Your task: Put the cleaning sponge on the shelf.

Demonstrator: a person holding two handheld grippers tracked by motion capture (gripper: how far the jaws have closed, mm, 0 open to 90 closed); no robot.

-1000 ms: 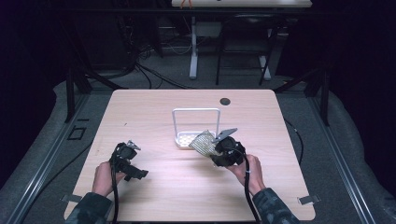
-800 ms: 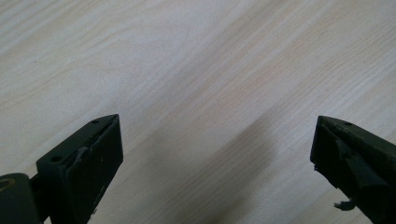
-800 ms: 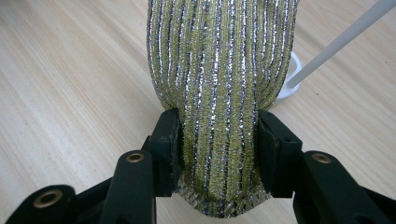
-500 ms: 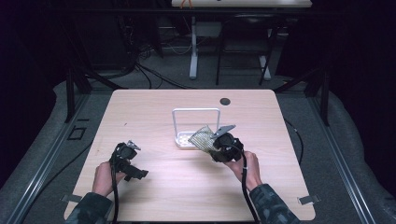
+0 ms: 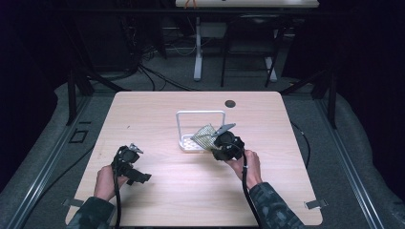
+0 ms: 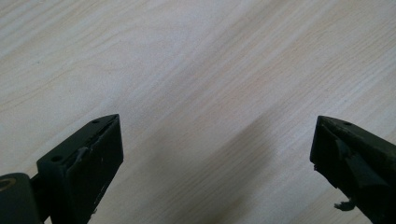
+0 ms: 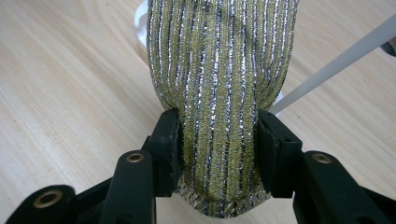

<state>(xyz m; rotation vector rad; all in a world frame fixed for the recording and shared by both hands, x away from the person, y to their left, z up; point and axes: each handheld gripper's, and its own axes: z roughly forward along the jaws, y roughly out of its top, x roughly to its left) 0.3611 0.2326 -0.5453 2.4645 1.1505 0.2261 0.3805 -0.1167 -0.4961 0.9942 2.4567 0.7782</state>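
My right gripper (image 7: 218,130) pinches the gold-silver sponge (image 7: 219,70) above the white rack (image 5: 200,114); the sponge's top is cut off and hides the rack's tray. My left gripper (image 6: 215,144) is spread over bare table (image 6: 196,56).

You're pinching the gold-and-silver striped sponge (image 7: 219,93) between your right gripper (image 7: 218,149) pads, its far end reaching over the white rack (image 7: 336,60) above the wooden table (image 7: 70,84).
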